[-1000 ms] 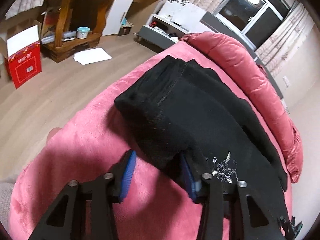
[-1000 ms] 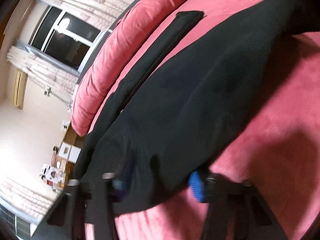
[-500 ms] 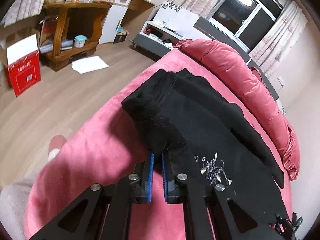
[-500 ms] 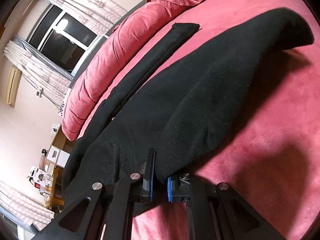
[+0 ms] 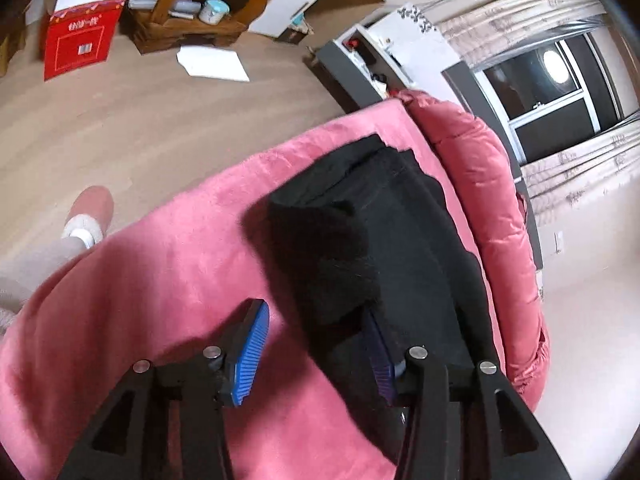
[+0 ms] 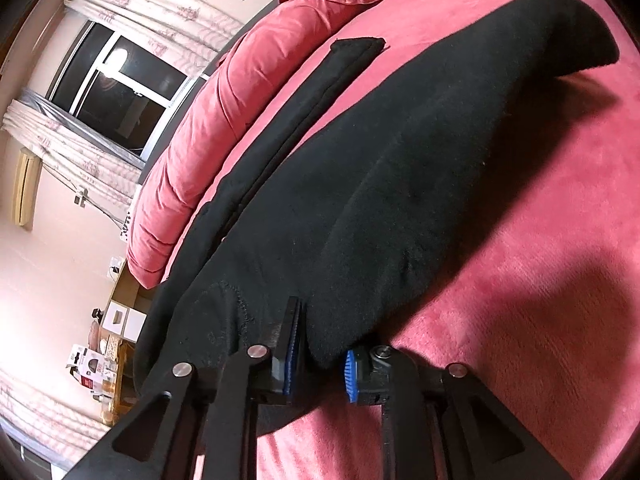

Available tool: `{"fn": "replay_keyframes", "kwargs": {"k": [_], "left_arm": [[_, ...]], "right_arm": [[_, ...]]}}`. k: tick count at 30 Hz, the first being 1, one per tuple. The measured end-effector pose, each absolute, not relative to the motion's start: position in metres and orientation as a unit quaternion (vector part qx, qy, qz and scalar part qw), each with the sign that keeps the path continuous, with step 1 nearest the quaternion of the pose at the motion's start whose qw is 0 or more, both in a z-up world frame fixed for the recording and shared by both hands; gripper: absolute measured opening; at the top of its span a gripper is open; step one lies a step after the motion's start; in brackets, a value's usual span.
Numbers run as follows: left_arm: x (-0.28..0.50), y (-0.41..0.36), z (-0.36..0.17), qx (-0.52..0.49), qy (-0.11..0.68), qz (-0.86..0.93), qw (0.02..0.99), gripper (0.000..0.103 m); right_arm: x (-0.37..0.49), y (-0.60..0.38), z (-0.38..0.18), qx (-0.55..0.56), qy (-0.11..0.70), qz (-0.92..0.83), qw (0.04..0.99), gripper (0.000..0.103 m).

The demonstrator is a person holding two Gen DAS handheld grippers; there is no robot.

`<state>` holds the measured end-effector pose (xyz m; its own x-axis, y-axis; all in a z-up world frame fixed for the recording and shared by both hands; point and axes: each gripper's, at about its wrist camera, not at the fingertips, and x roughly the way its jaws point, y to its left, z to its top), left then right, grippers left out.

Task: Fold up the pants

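Just now: left gripper (image 5: pixel 316 354) spreading, jaws wide, a thick fold of the black pants (image 5: pixel 384 240) between them, lying against the right-hand blue pad (image 5: pixel 380 356) and clear of the other. Right gripper (image 6: pixel 318 354) also easing apart, a narrow gap between blue pads, with a hanging edge of the same pants (image 6: pixel 380 168) dipping into that gap; whether the pads press on it, impossible to tell. Pants stretched along the pink bed cover (image 5: pixel 152 280), one side doubled over, one leg end near the rolled pink quilt (image 5: pixel 492 184). Beyond the bed cover's edge: wooden floor, a pink slipper (image 5: pixel 90 216), a red box (image 5: pixel 78 42), white paper (image 5: pixel 212 64), a wooden shelf (image 5: pixel 188 8). Behind the quilt, a dark window (image 6: pixel 116 92) with curtains.
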<state>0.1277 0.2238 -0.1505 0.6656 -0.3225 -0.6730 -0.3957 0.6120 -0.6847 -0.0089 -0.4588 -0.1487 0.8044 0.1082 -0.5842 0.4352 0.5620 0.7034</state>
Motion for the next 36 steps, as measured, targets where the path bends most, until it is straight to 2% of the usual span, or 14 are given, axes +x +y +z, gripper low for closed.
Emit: {"fn": "replay_keyframes", "kwargs": {"k": [2, 3, 5, 10, 11, 12, 13, 14, 15, 18, 29, 36], "left_arm": [[0.115, 0.222, -0.149, -0.445, 0.411, 0.009, 0.796, 0.05], [0.109, 0.22, -0.149, -0.444, 0.408, 0.0, 0.798, 0.056], [0.106, 0.216, -0.148, -0.43, 0.404, -0.001, 0.807, 0.062], [0.129, 0.219, -0.153, -0.453, 0.393, 0.018, 0.8, 0.062], [0.134, 0.22, -0.154, -0.456, 0.39, 0.021, 0.8, 0.06], [0.139, 0.221, -0.156, -0.448, 0.395, 0.032, 0.802, 0.048], [0.143, 0.222, -0.156, -0.434, 0.404, 0.046, 0.804, 0.035], [0.147, 0.223, -0.157, -0.412, 0.422, 0.063, 0.806, 0.012], [0.15, 0.222, -0.158, -0.388, 0.438, 0.065, 0.808, 0.011], [0.148, 0.225, -0.148, -0.364, 0.443, 0.04, 0.818, 0.007], [0.077, 0.235, -0.076, -0.316, 0.424, 0.0, 0.849, 0.006], [0.023, 0.238, -0.111, -0.308, 0.499, 0.042, 0.809, 0.006]], "right_arm": [[-0.013, -0.46, -0.146, 0.463, 0.286, -0.099, 0.833, 0.037], [-0.015, -0.461, -0.146, 0.467, 0.28, -0.099, 0.833, 0.039], [-0.016, -0.463, -0.147, 0.475, 0.273, -0.099, 0.831, 0.04], [-0.012, -0.463, -0.148, 0.469, 0.278, -0.097, 0.833, 0.04], [-0.011, -0.463, -0.148, 0.467, 0.278, -0.099, 0.834, 0.04], [-0.01, -0.463, -0.148, 0.464, 0.28, -0.101, 0.834, 0.038], [-0.009, -0.463, -0.149, 0.459, 0.283, -0.107, 0.835, 0.035], [-0.007, -0.463, -0.149, 0.453, 0.289, -0.115, 0.835, 0.027], [-0.006, -0.463, -0.149, 0.45, 0.294, -0.122, 0.835, 0.018], [-0.004, -0.471, -0.15, 0.458, 0.305, -0.133, 0.824, 0.01], [-0.026, -0.48, -0.085, 0.387, 0.333, -0.102, 0.854, 0.009], [-0.052, -0.48, -0.11, 0.39, 0.383, -0.114, 0.83, 0.009]]}}
